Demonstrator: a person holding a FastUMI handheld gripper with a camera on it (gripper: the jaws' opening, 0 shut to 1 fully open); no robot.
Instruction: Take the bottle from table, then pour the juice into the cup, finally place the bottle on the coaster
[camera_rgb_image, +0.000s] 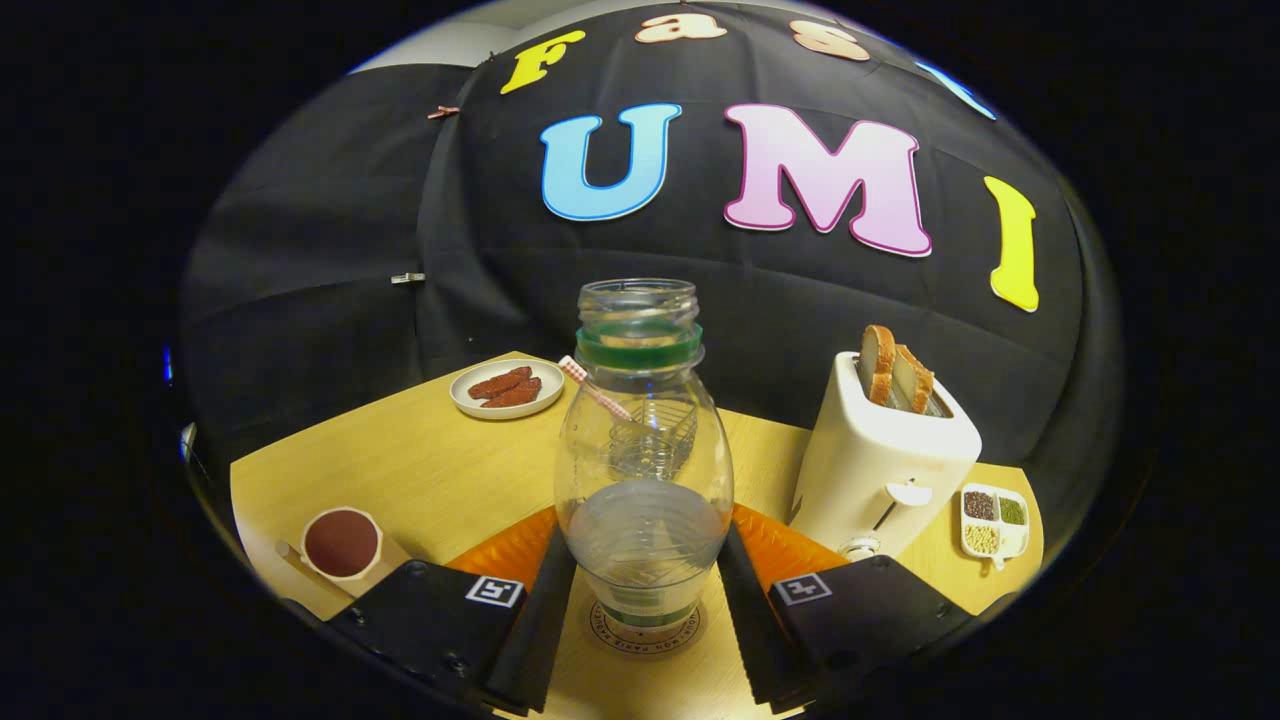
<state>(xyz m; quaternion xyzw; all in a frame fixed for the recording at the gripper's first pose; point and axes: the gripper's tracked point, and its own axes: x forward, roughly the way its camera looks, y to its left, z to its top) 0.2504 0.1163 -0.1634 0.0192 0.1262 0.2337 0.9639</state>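
A clear plastic bottle (645, 470) with a green neck ring and no cap stands upright between my fingers. Its base rests on a round coaster (612, 636) on the wooden table (420, 470). My gripper (645, 540) is shut on the bottle, both black fingers (545, 600) pressing its lower sides. A little liquid shows in the bottle's lower part. Just beyond the bottle stands a clear glass cup, seen through it, with a checked straw (592, 387) sticking out to the left.
A white toaster (885, 455) with bread slices stands beyond the right finger, and a small divided dish of grains (993, 520) lies right of it. A white cup with a brown filling (341, 543) sits by the left finger. A plate of brown pieces (506, 388) lies far back left.
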